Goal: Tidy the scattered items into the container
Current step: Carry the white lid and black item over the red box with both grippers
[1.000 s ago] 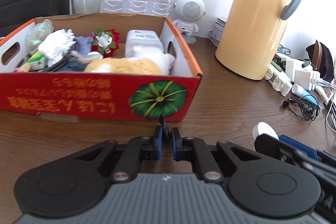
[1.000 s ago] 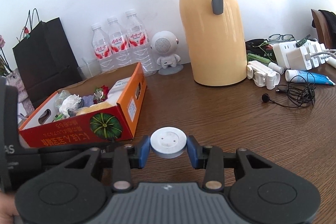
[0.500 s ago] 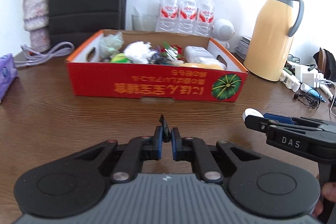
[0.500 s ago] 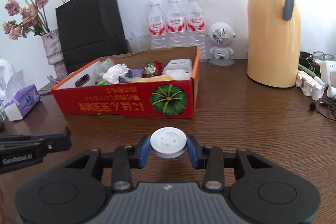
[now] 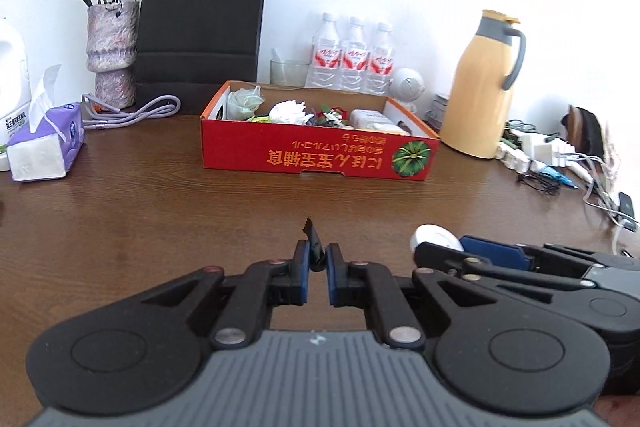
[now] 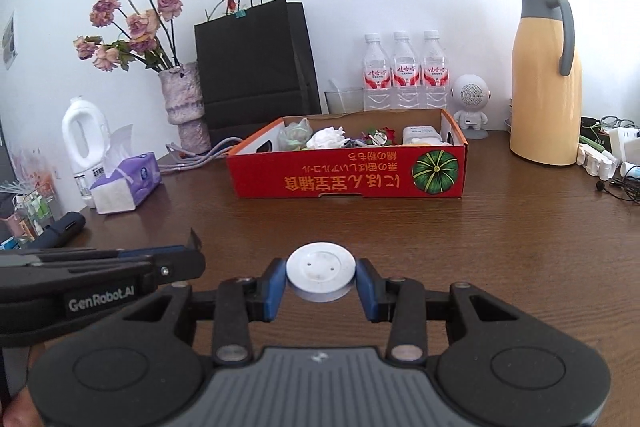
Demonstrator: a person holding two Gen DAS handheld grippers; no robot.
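**Left wrist view: both grippers loaded, box ahead of the jaws**

Left wrist view gives me my left gripper (image 5: 316, 263) with its jaws clenched on a small dark serrated piece (image 5: 313, 241), thin and standing up between the blue pads; I cannot tell what it is. Beyond the jaws, well apart across bare wooden table (image 5: 160, 219), sits the red cardboard box (image 5: 320, 157). Inside it I see a pale green bag (image 5: 244, 99) at the left end, a white crumpled wad (image 5: 290, 111) beside it, a red and green trinket (image 5: 332, 115) near the middle, and a white pack (image 5: 370, 117) toward the right end.

To the right of these jaws my right gripper (image 6: 320, 281) comes in level with them. In its own view, its jaws grasp a white round disc (image 6: 321, 269) by the rim, flat face up, above the tabletop. The box lies straight ahead of that pair too, well apart.

Left of the box stand a purple tissue pack (image 5: 44, 147), a vase of dried roses (image 5: 112, 55) and a black paper bag (image 5: 200, 31). Behind it are three water bottles (image 5: 354, 55); to its right, a yellow thermos jug (image 5: 482, 87).
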